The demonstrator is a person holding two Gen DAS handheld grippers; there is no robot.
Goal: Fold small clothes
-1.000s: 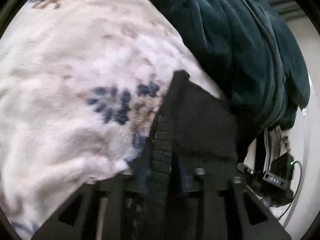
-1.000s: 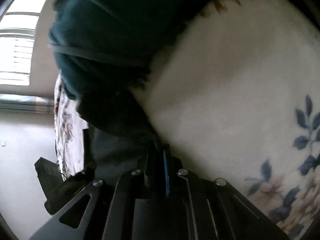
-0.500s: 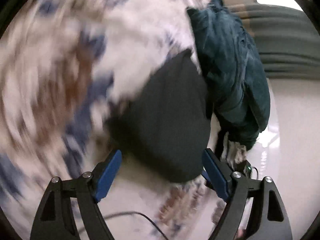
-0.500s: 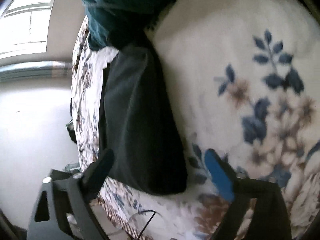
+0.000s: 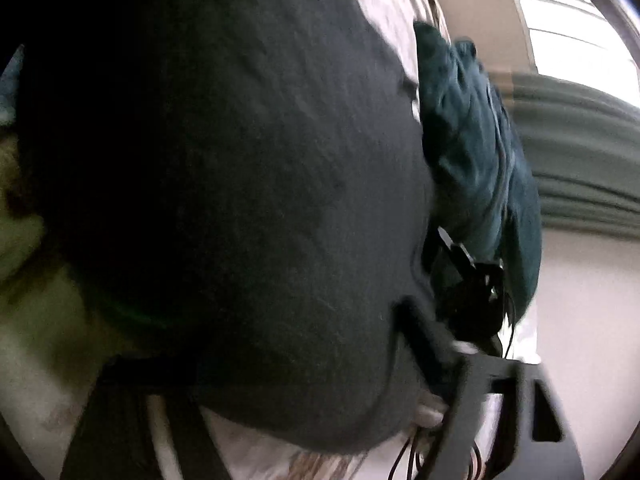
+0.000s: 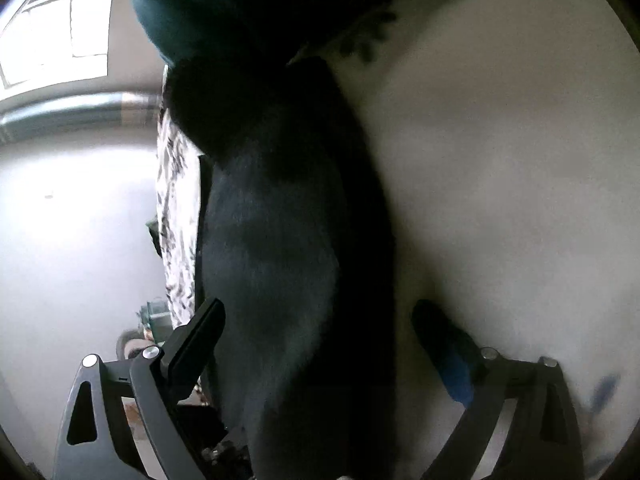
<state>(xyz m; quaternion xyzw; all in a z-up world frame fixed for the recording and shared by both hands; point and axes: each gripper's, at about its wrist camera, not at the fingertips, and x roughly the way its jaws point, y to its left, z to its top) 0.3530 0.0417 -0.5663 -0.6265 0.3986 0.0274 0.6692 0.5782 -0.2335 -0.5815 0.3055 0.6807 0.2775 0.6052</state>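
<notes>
Both grippers stand close over one dark grey garment [image 5: 248,184] lying on a pale floral blanket [image 6: 500,168].

Left gripper [image 5: 276,396]: the garment fills most of its view, from nine o'clock round to four o'clock, and bulges down between the fingers. Only the right finger [image 5: 424,340] shows plainly, at about five o'clock, pressed to the cloth edge; the other is lost in shadow and blur. The jaws look parted with cloth between them, but I cannot tell whether they grip it.

Right gripper [image 6: 320,344]: jaws spread wide, holding nothing. The garment runs as a long dark band from twelve o'clock down through six o'clock, passing between the two fingers. The black finger [image 6: 200,336] sits at seven o'clock beside the cloth edge; the blue-padded finger [image 6: 452,356] at four o'clock rests near the blanket, apart from the cloth.

A teal garment [image 5: 480,168] lies heaped at two o'clock in the left view, touching the dark one's far edge. It appears unfolded.

Progress, as a judgement: the dark garment lies in a compact, rounded-edge shape, consistent with at least one fold made. Whether a further fold or only smoothing is due cannot be settled here. The teal piece remains to be done, so the task looks well short of finished.
</notes>
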